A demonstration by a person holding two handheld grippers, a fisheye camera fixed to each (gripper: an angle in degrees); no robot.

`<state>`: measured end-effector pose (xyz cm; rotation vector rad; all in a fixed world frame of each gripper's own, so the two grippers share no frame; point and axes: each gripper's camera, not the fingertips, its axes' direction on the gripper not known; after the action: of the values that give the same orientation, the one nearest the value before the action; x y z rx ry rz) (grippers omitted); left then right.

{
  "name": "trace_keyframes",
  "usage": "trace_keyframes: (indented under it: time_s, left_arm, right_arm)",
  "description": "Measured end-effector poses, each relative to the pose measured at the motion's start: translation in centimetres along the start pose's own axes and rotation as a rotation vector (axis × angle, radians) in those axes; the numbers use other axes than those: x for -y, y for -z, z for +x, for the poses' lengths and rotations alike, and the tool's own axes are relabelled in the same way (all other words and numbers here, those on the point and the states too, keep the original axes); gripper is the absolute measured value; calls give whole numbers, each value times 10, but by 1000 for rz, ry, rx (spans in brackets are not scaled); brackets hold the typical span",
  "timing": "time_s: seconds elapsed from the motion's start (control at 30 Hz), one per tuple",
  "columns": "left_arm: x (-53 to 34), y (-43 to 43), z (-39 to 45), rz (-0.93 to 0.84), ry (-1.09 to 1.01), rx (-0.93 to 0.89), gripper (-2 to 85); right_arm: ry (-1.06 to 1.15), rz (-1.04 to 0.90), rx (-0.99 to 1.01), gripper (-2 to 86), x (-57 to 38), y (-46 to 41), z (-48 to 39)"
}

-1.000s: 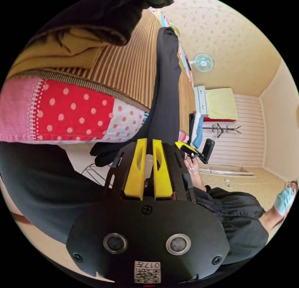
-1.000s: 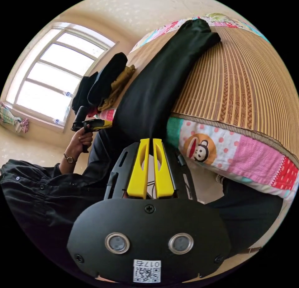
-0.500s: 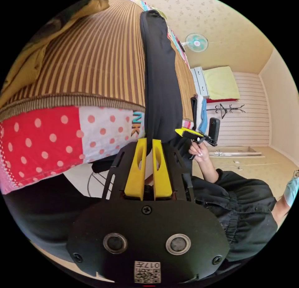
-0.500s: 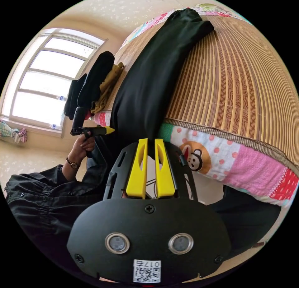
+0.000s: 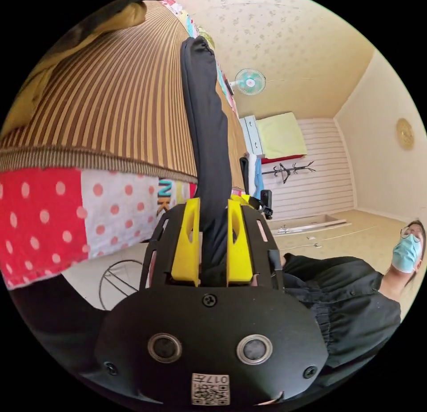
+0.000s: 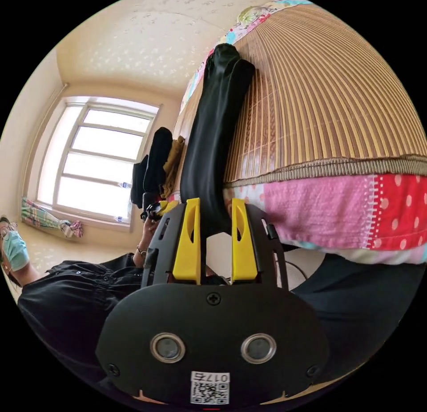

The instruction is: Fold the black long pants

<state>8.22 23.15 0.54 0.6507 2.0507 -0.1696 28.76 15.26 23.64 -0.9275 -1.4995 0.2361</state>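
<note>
Black long pants (image 5: 209, 131) lie lengthwise on the striped bamboo mat (image 5: 115, 100), waist end overhanging | left gripper (image 5: 212, 216), right gripper (image 6: 215, 216): jaws apart, seemingly unclamped | we judge folding barely begun.

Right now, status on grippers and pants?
Both hand-held grippers open: left, right. Black pants between jaws, stretched along bed mat. Clothes pile beside.

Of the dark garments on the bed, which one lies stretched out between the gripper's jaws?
The black long pants, running lengthwise over the striped mat; the other dark clothes sit heaped by the window.
</note>
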Motion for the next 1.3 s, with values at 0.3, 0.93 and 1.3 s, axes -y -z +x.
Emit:
trace_keyframes:
  time_s: [0.3, 0.93, 1.3]
  left_arm:
    - [-44, -82, -8, -105, -46, 75, 67]
    - [-207, 181, 553, 337, -1157, -176, 39]
    - [-16, 129, 548, 435, -749, 165, 39]
  right_arm:
    - [34, -82, 26, 74, -9, -41, 4]
    - [1025, 305, 231, 13, -102, 196, -398]
    - [707, 276, -20, 10, 31, 167, -418]
